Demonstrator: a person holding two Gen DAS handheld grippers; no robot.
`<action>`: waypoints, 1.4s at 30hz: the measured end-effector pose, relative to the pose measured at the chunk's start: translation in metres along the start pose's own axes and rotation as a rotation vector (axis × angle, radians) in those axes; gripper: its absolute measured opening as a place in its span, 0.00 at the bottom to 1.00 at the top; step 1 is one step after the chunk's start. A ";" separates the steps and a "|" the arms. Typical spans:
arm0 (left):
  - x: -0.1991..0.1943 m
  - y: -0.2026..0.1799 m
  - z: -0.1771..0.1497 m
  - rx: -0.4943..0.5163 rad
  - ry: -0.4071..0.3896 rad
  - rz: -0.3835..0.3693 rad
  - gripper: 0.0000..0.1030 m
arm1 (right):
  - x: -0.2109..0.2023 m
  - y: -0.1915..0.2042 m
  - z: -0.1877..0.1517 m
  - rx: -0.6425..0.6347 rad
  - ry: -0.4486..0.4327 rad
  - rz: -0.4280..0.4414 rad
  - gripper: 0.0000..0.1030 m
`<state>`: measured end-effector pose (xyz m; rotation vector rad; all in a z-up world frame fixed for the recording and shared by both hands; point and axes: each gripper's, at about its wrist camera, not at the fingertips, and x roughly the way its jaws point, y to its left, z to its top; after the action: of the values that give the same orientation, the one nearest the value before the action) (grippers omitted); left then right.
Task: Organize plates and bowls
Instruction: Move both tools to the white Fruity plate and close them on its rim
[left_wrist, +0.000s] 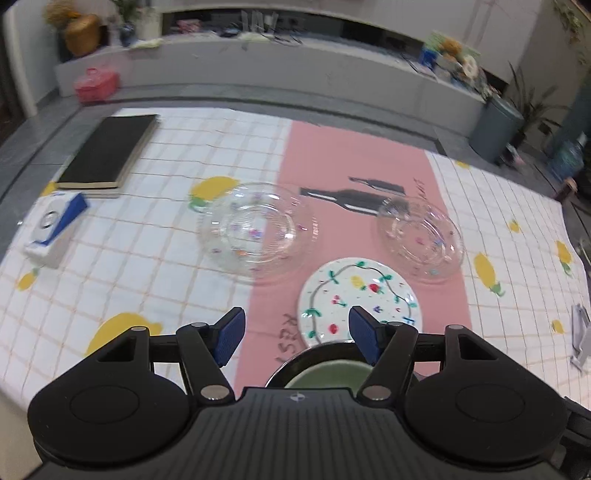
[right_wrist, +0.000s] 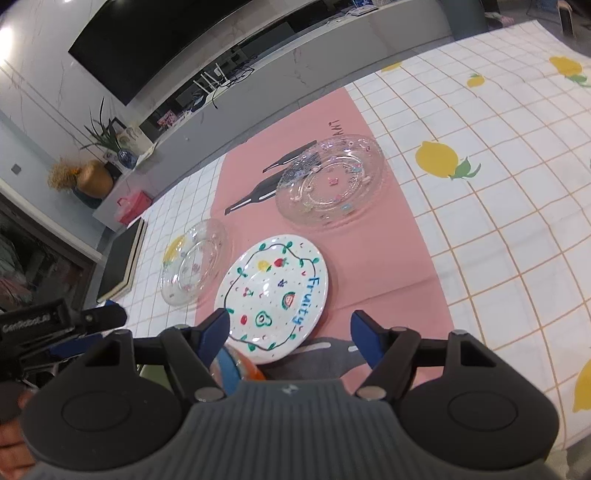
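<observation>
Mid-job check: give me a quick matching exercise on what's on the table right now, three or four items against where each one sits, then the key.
Things:
1. white fruit-painted plate
2. black book
3. green bowl
4. blue-and-white box

Places:
A. at the table's far left corner
B. just below the left gripper, partly hidden
C. on the pink strip, between two clear glass plates
D. in front of the book, near the left edge

Pairs: 1-C, 2-A, 3-B, 4-D

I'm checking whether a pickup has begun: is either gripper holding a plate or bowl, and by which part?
Nothing is held. The left gripper and right gripper both stand open above the white fruit plate, with no dish between their pads.
</observation>
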<state>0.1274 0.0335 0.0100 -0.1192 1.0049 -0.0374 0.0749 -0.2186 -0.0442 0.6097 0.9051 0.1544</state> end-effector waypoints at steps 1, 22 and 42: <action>0.006 0.002 0.003 0.002 0.019 -0.020 0.67 | 0.002 -0.004 0.000 0.019 0.002 0.011 0.63; 0.124 0.050 0.033 0.111 0.173 -0.329 0.45 | 0.077 -0.065 0.010 0.355 0.099 0.134 0.15; 0.163 0.087 0.030 -0.146 0.222 -0.547 0.45 | 0.090 -0.096 0.002 0.547 0.169 0.263 0.10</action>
<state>0.2384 0.1086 -0.1211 -0.5313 1.1711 -0.4858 0.1202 -0.2647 -0.1594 1.2403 1.0345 0.1986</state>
